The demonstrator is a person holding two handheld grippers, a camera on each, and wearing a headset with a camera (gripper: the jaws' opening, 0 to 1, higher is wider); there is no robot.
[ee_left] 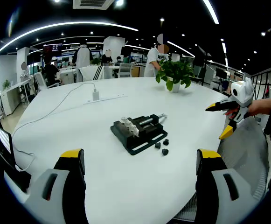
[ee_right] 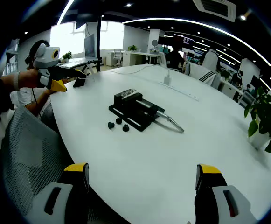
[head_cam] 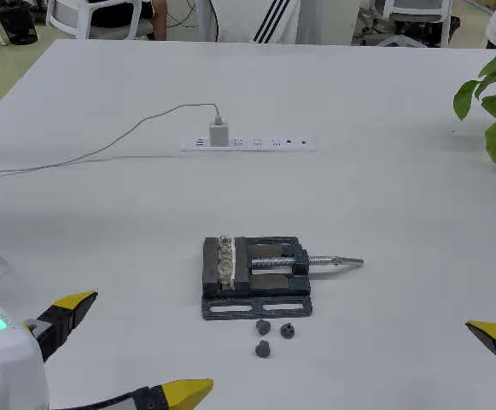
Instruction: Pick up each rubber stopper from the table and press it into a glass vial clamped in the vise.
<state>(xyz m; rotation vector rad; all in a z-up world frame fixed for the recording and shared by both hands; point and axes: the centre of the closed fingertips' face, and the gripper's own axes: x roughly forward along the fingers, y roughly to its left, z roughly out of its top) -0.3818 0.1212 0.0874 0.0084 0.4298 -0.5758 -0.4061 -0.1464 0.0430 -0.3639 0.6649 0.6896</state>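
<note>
A dark vise (head_cam: 269, 295) sits on the white table (head_cam: 384, 196) with clear glass vials (head_cam: 225, 259) clamped at its left end. Three grey rubber stoppers (head_cam: 263, 326) (head_cam: 288, 330) (head_cam: 263, 348) lie loose just in front of it. My left gripper (head_cam: 137, 346) hovers open at the near left, well short of the stoppers. A yellow fingertip (head_cam: 489, 329) of my right gripper shows at the near right edge. In the left gripper view the gripper (ee_left: 140, 156) is open toward the vise (ee_left: 137, 130). In the right gripper view the gripper (ee_right: 142, 169) is open, with the vise (ee_right: 133, 109) and stoppers (ee_right: 118, 122) far ahead.
A white power strip (head_cam: 248, 143) with a plugged charger and a cable trailing left lies behind the vise. A potted plant (head_cam: 495, 102) stands at the far right. The vise's screw handle (head_cam: 337, 261) points right. Chairs and people stand beyond the far edge.
</note>
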